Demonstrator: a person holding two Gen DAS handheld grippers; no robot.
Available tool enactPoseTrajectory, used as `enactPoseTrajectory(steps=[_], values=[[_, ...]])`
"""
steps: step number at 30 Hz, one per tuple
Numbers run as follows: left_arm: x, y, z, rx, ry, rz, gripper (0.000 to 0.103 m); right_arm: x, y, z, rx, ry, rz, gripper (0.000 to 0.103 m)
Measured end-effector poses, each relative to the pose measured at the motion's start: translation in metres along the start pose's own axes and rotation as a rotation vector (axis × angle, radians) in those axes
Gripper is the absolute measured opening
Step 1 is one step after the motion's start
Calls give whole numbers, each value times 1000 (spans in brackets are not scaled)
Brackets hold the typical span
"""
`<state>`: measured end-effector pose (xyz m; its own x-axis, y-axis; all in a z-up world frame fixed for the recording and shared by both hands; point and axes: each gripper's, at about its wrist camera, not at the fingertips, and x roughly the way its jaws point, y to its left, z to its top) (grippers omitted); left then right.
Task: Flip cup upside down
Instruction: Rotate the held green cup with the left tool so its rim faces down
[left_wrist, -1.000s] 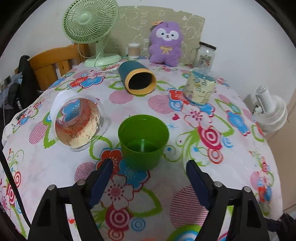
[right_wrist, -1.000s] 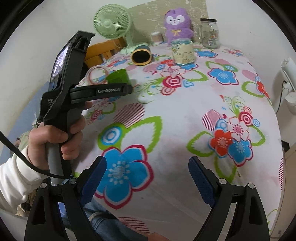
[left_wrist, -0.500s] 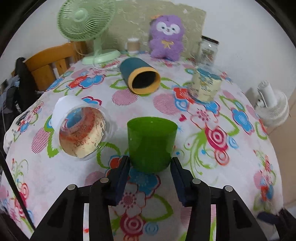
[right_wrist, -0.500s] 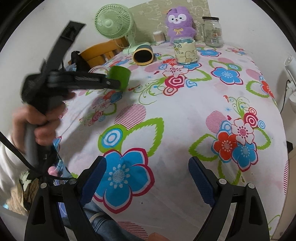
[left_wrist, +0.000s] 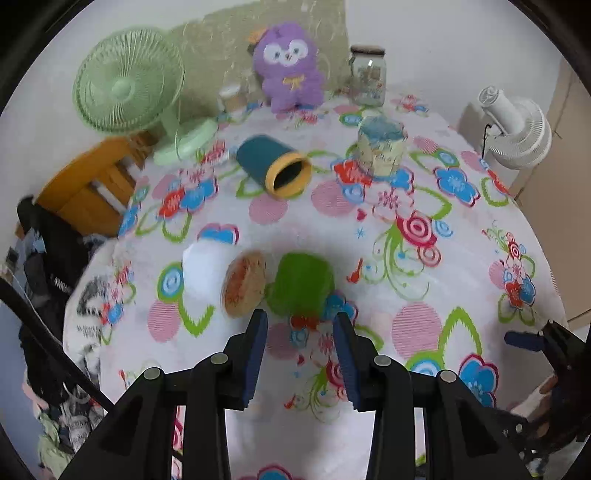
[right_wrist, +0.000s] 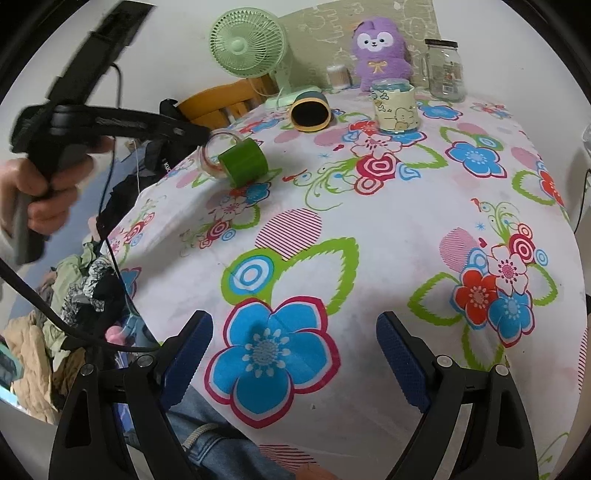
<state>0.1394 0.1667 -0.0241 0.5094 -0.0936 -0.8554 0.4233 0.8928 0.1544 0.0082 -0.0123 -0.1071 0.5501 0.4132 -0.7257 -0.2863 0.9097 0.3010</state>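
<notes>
The green cup (left_wrist: 301, 282) is tilted over above the flowered tablecloth (left_wrist: 424, 258), blurred with motion, just beyond the tips of my left gripper (left_wrist: 300, 326). In the right wrist view the cup (right_wrist: 243, 160) hangs at the end of the left gripper, leaning on its side with the base toward the camera. The left jaws stand narrowed around the cup's lower part. My right gripper (right_wrist: 293, 332) is open and empty over the near table edge.
A clear cup (left_wrist: 243, 282) lies on its side touching the green cup's left. A blue and yellow cup (left_wrist: 273, 168) lies on its side farther back. A printed mug (left_wrist: 380, 149), jar (left_wrist: 367, 75), purple plush (left_wrist: 290, 66) and green fan (left_wrist: 129, 81) stand behind.
My left gripper closed on the green cup, lifted it and tipped it over. The right gripper stayed still and open.
</notes>
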Motion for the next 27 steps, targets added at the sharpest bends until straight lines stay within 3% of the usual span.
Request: enactPoseTrajectory(steps=[1,3,5,6,8,12,16,20,27], values=[[3,-1,0,0,-14,-1,45,-1,1,-1,-5,5,-5,92],[17,-8,-1,16,-22,3,71,-3,2,-3,-15,10,-16,92],[36,-13,-1,52,-26,56,82,-7,0,-6,-20,12,-32,92],[44,-13,-2,61,-20,79,82,-8,-1,-7,-18,14,-37,92],[58,-10,-3,67,2,87,82,-8,-6,-8,-4,19,-48,92],[72,-3,-3,52,10,31,82,-4,-13,-7,26,29,-57,92],[84,-3,-1,56,23,8,75,0,-9,-5,19,32,-53,92],[91,-4,-1,59,33,0,54,4,-4,-3,7,37,-48,92],[85,3,-2,40,37,-36,54,6,3,0,-5,36,-32,92]])
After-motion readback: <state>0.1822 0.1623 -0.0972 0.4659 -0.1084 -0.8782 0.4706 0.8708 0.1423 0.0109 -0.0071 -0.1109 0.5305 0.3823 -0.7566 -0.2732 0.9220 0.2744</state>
